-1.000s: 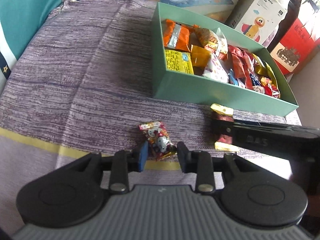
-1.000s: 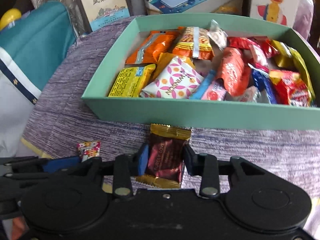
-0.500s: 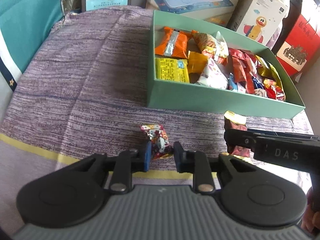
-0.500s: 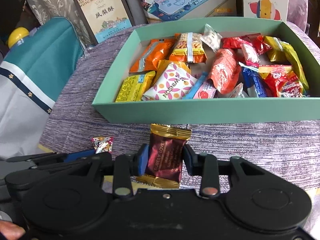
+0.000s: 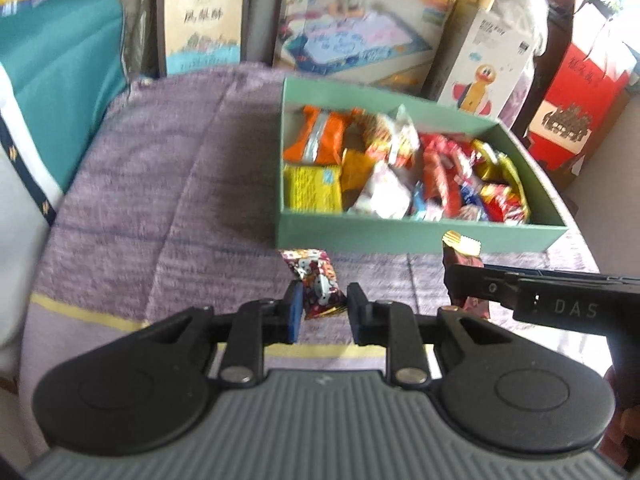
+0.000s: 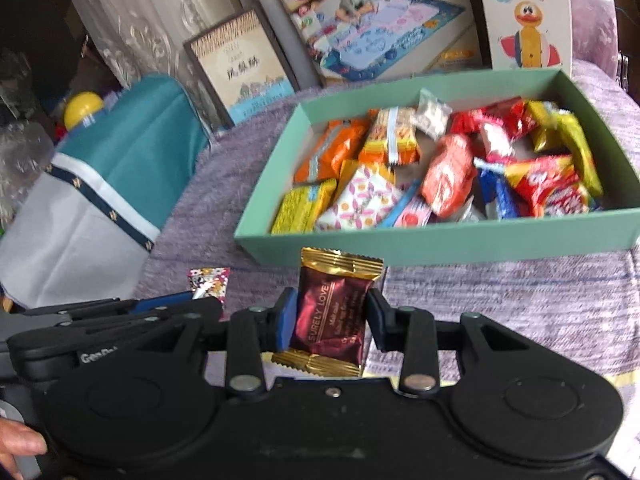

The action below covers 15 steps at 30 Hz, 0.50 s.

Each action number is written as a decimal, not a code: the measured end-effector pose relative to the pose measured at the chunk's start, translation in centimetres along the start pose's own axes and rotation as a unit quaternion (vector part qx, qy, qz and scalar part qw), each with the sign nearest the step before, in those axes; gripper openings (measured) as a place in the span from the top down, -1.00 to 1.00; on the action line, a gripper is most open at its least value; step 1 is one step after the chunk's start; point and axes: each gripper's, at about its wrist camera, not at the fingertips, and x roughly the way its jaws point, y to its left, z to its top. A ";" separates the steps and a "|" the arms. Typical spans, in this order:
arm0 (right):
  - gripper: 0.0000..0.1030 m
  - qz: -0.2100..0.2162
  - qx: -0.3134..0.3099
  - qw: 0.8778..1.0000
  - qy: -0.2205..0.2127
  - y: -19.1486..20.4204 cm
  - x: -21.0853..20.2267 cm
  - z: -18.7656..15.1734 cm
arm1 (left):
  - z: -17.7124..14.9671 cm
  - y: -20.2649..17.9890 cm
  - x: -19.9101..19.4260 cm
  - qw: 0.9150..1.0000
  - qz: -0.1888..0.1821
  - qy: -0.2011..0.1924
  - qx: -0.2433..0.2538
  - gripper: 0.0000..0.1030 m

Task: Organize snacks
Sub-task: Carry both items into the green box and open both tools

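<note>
left gripper: clamped on cartoon candy, raised clear of cloth | right gripper: clamped on maroon chocolate pack | green box: at 12–1 o'clock, judged the drop target for both

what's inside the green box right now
The green box holds a loose pile of wrapped snacks: an orange packet, a yellow one, red ones. Its floor and anything beneath the pile are covered.
</note>
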 end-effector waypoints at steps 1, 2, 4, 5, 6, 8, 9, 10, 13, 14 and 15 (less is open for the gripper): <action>0.29 -0.001 0.002 1.000 -0.005 -0.2 -0.2 0.4 | 0.5 -0.3 -0.2 1.000 -0.001 -0.005 0.005 0.55; 0.29 -0.002 0.004 1.000 -0.011 -0.5 -0.3 0.9 | 1.0 -0.5 -0.2 1.000 -0.001 -0.010 0.009 0.55; 0.29 -0.008 0.013 1.000 -0.021 -1.2 -0.5 2.0 | 2.3 -1.2 0.0 1.000 -0.001 -0.020 0.018 0.55; 0.29 -0.011 0.017 0.999 -0.026 -1.5 -0.5 2.7 | 3.1 -1.6 0.2 0.999 -0.004 -0.024 0.023 0.55; 0.28 -0.014 0.018 0.999 -0.029 -1.8 -0.4 3.4 | 3.7 -1.9 0.6 0.999 -0.006 -0.027 0.027 0.55; 0.28 -0.021 0.021 0.999 -0.035 -2.3 -0.2 4.8 | 5.0 -2.6 1.5 0.999 -0.008 -0.031 0.037 0.55; 0.28 -0.025 0.023 0.999 -0.037 -2.6 0.0 5.3 | 5.8 -2.9 2.0 0.999 -0.009 -0.031 0.040 0.55; 0.28 -0.028 0.025 0.999 -0.040 -2.8 0.3 5.8 | 6.3 -3.1 2.6 0.999 -0.009 -0.031 0.042 0.55; 0.28 -0.037 0.031 0.998 -0.044 -3.5 1.7 7.7 | 8.0 -3.4 4.4 0.999 -0.007 -0.025 0.045 0.55; 0.28 -0.038 0.034 0.998 -0.044 -3.7 2.1 8.2 | 8.5 -3.4 5.1 0.999 -0.007 -0.022 0.044 0.55; 0.28 -0.040 0.036 0.998 -0.044 -3.8 2.5 8.7 | 8.9 -3.4 5.6 0.999 -0.007 -0.019 0.043 0.55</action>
